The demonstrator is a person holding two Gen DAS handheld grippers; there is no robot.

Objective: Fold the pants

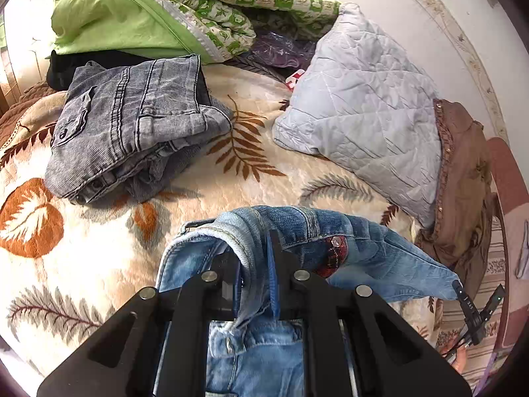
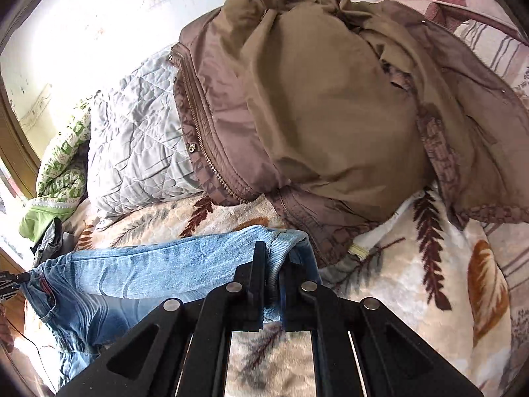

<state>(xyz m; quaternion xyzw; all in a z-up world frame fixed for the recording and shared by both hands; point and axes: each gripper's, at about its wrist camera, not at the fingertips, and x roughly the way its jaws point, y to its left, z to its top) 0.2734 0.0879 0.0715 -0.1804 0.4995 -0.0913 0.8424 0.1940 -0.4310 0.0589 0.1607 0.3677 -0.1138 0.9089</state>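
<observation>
The left gripper (image 1: 256,264) is clenched on the waistband end of the light blue denim pants (image 1: 363,258), and the right gripper (image 2: 272,274) is clenched on the hem end (image 2: 284,241). This probably keeps the cloth stretched between the two sets of fingers for a fold. Beyond the fingers lie a folded grey jeans pile (image 1: 132,125), a quilted grey pillow (image 1: 360,109) and a brown jacket (image 2: 330,99) on the leaf-patterned blanket (image 1: 99,248).

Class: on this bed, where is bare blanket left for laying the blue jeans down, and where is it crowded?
Bare blanket lies between the grey jeans, pillow and held blue jeans, plus a patch right of the jacket hem. The head end is crowded with the green quilt.
</observation>
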